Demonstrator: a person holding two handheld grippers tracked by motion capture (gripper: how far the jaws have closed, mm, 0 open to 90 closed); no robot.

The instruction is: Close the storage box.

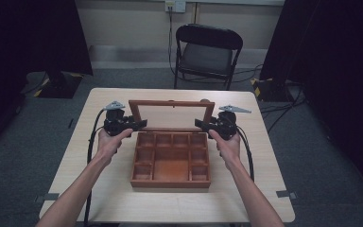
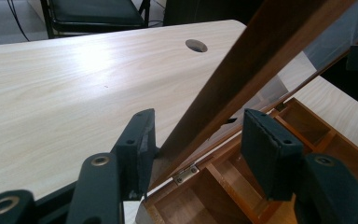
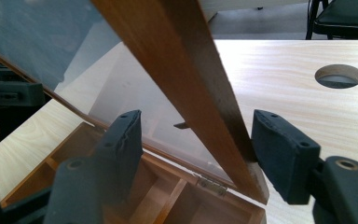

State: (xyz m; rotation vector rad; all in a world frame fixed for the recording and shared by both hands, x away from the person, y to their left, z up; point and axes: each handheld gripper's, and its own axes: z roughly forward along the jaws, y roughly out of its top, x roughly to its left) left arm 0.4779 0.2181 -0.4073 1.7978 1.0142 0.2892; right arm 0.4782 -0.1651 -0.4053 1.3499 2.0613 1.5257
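Two grippers flank one wooden box [image 1: 171, 161], lid [image 1: 171, 115] raised upright. Left gripper [image 1: 139, 124] spread, straddling lid's left frame edge. Right gripper [image 1: 202, 124] spread, straddling lid's right frame edge.

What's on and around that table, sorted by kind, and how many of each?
Wooden box with a glass lid: 1
Hand-held grippers: 2, left gripper and right gripper, each astride a side of the lid
Table: 1
Folding chair: 1
Total: 5
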